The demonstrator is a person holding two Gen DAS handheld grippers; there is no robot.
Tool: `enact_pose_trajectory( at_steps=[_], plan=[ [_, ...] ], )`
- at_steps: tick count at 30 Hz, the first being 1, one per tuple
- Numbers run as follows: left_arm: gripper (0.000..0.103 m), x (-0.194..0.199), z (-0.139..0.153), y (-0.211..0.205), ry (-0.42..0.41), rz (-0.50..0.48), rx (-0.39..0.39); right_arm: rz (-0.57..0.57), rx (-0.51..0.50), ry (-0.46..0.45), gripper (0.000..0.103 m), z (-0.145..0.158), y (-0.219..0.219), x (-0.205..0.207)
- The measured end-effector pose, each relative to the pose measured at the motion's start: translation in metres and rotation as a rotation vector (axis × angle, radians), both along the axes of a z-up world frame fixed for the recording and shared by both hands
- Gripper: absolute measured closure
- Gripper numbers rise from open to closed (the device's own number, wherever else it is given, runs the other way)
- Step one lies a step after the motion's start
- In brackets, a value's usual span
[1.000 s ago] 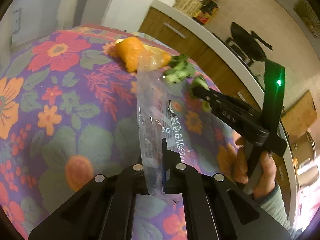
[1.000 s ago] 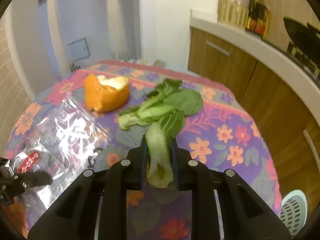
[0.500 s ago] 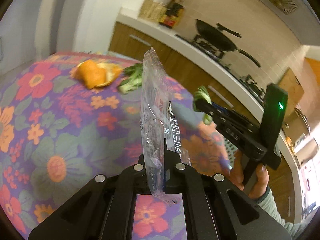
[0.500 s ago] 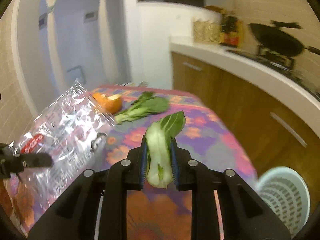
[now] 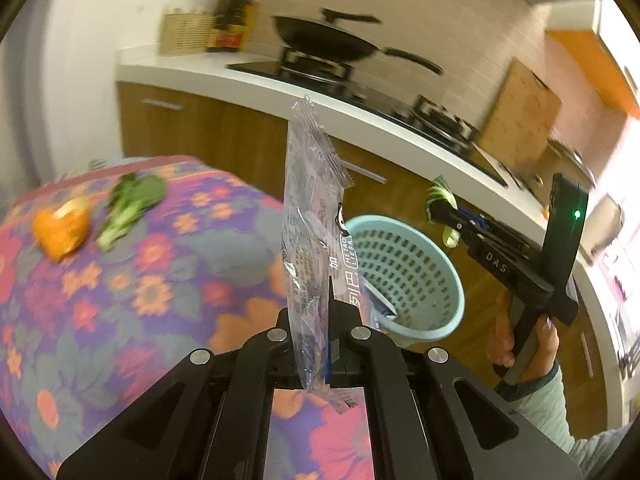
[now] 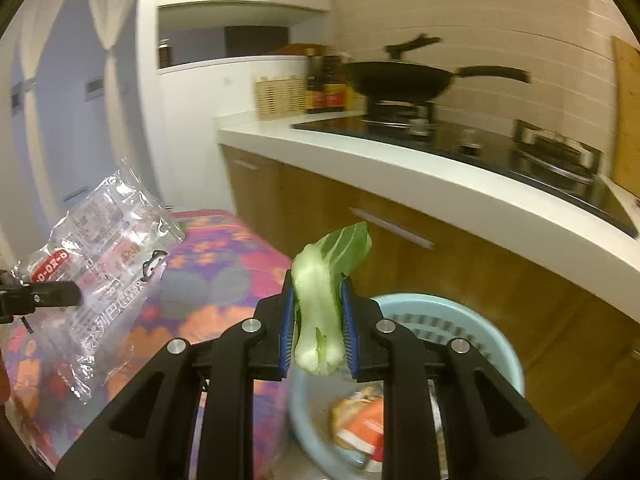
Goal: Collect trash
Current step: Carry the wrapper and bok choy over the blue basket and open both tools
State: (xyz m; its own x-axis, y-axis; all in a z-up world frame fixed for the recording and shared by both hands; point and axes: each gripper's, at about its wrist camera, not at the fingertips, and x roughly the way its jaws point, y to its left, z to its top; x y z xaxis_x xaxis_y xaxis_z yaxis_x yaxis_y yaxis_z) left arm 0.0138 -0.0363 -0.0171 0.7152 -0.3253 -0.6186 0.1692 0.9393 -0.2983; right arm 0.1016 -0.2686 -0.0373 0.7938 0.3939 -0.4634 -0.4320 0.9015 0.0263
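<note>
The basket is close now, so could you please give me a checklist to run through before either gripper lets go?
1. Right gripper shut on bok choy: ok.
2. Left gripper shut on wrapper: ok.
3. Bok choy over basket opening: cannot tell; the basket lies below and beyond it.
4. Wrapper over basket: not ok; the tablecloth lies under the left gripper.
5. Room in basket: ok, only some trash at the bottom.

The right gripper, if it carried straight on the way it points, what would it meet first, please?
Probably the wooden cabinet front under the white counter. The right gripper, shut on the pale green bok choy stalk, points over the light blue perforated basket; depth is unclear.
</note>
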Motion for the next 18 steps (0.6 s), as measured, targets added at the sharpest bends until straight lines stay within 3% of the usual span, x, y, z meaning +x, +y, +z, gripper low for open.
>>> enact_pose_trajectory(
  at_steps=[7, 18],
  plan=[
    [0.102, 0.042, 0.0, -0.059, 0.024, -0.114, 0.062, -0.107, 0.022, 0.064, 0.085, -0.015, -0.048, 0.019],
    [0.102, 0.086, -0.009, -0.111, 0.061, -0.176, 0.114, -0.182, 0.052, 0.21, 0.085, -0.048, -0.088, 0.04]
  ],
)
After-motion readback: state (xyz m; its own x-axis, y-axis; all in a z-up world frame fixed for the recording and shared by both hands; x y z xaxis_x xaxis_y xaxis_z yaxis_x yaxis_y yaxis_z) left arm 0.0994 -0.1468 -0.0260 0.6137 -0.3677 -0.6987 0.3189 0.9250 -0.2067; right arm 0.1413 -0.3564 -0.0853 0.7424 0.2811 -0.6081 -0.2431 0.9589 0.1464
